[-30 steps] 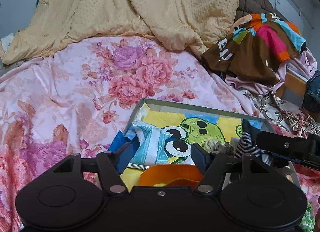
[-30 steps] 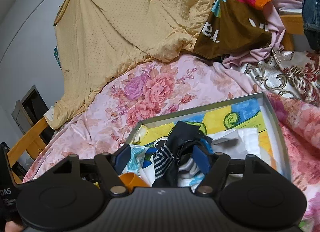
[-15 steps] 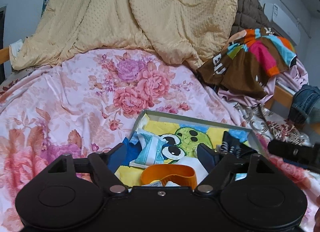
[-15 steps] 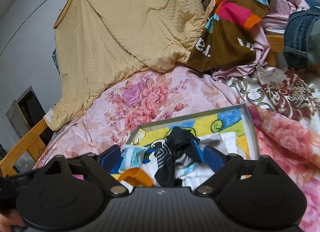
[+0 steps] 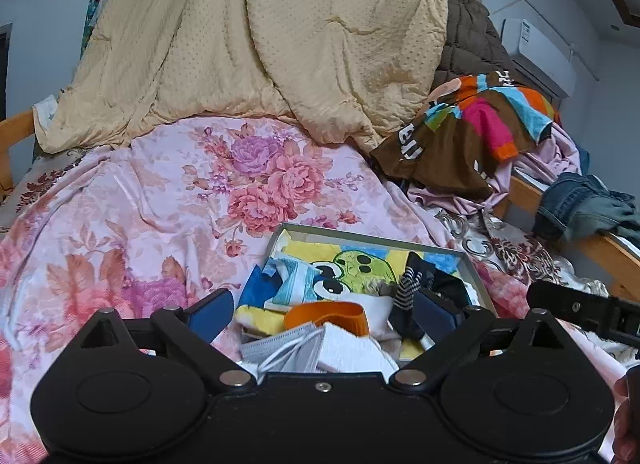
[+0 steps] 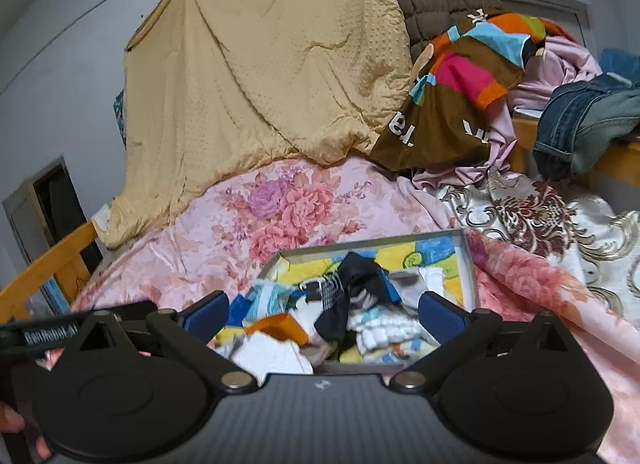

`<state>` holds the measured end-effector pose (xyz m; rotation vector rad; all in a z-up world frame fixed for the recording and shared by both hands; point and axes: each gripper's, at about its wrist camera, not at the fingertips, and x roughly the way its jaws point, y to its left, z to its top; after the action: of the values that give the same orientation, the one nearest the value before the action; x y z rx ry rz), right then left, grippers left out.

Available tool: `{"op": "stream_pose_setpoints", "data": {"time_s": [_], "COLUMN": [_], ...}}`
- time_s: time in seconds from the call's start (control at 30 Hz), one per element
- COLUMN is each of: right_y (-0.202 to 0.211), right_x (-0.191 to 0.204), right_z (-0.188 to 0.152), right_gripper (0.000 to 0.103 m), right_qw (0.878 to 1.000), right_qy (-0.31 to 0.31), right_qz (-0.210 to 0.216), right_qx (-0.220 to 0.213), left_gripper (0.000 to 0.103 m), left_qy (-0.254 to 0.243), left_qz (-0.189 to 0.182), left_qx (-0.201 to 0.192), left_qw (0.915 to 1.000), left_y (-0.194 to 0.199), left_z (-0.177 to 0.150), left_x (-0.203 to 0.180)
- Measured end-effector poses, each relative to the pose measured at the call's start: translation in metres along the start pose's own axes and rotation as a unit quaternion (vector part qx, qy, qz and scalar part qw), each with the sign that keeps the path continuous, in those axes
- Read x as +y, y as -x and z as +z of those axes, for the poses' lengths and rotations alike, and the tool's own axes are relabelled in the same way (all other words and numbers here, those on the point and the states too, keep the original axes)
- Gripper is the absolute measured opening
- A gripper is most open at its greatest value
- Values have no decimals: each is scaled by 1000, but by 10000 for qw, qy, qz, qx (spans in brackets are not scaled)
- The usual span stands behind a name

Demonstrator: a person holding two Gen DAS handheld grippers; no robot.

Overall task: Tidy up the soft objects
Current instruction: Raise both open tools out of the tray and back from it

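A shallow grey box (image 5: 362, 233) with a yellow and blue cartoon lining lies on the floral bed and holds the soft things. In it are a dark striped sock (image 5: 416, 284), an orange band (image 5: 326, 314), a grey face mask (image 5: 288, 348), a blue and white cloth (image 5: 296, 284) and white folded cloths (image 6: 384, 328). My left gripper (image 5: 324, 310) is open and empty just above the box's near end. My right gripper (image 6: 324, 314) is open and empty above the box (image 6: 466, 264); the dark sock (image 6: 352, 292) lies loose between its fingers.
A pink floral sheet (image 5: 160, 204) covers the bed. A tan quilt (image 5: 280, 44) hangs at the back. A brown multicoloured garment (image 5: 468, 132), pink cloth and jeans (image 5: 580, 204) pile up on the right by a wooden rail (image 5: 592, 248).
Both grippers have opened wide and pulled back from the box. The dark striped sock, held in the right gripper a second ago, now lies in the box.
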<state>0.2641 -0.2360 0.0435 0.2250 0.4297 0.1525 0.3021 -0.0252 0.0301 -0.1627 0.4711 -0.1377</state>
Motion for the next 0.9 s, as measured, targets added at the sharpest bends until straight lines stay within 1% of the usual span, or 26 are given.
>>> {"op": "stream_pose_setpoints", "data": {"time_s": [0.2,0.47,0.63,0.9], "right_y": [23,55,64,58], "right_x": [15,24,26,30], "right_z": [-24,-58,-72,-91], "right_gripper": [103,103,103,103], "right_qw": [9998,9994,9993,9978], "right_qy": [209,357,365,478], "right_qz": [-26,-34,-74,-96], "right_qx": [65,-6,60,452], "left_gripper": [100,101,102,102], "left_qy": [-80,-195,-346,-616], "left_qz": [-70,-134,-166,-127], "left_qx": [8,172,296,701], "left_qw": [9999,9996,9988,9956], "left_y": [30,51,57,49], "left_z": [-11,-31,-47,-86], "left_x": [4,8,9,16]}}
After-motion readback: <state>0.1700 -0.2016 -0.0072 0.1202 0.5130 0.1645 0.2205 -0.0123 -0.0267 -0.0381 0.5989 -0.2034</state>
